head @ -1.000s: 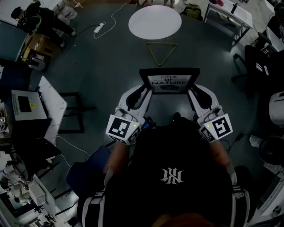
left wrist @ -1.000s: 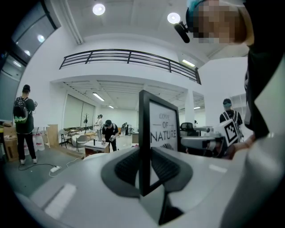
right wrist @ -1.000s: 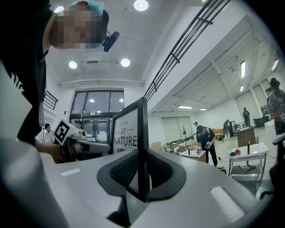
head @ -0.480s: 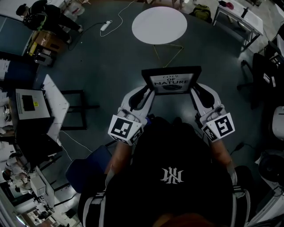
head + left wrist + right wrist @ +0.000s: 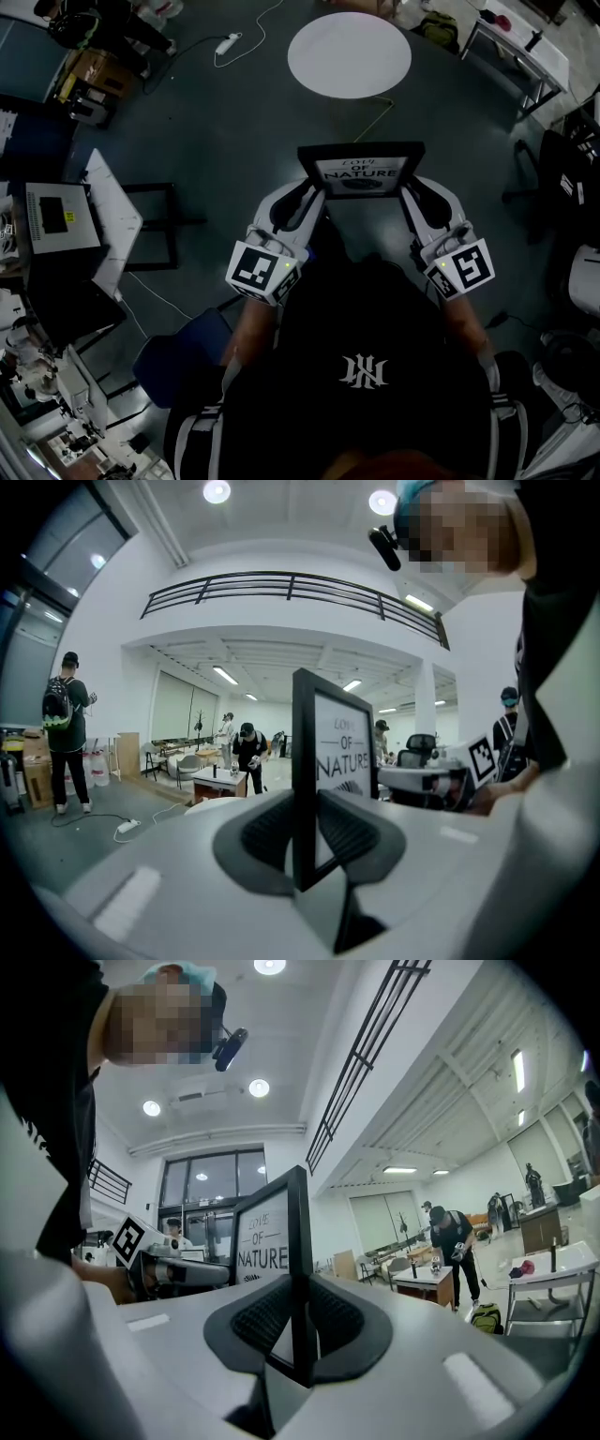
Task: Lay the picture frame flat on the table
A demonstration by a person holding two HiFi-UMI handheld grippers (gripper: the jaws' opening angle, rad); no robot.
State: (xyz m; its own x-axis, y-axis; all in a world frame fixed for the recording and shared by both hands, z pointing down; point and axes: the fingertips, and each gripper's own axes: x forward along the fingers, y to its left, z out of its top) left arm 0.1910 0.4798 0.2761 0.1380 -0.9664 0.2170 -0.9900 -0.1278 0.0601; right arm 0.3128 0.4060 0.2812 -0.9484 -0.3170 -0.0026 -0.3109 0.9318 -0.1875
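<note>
Both grippers are clamping the picture frame (image 5: 361, 172) — my left gripper (image 5: 312, 199) is pinching its left edge and my right gripper (image 5: 413, 197) its right edge, so the frame is hanging between them in the air above the floor. Nothing is being laid down yet. The round white table (image 5: 349, 54) is sitting well ahead of both jaws — reaching it, lowering and tipping the frame flat are all remaining, I judge.

Reaching out in front, side by side and level, pinching the left edge of the picture frame (image 5: 361, 174) in the left gripper (image 5: 315, 193) and the right edge in the right gripper (image 5: 409, 193) -- both sets of jaws squeezed tight on its black rim
</note>
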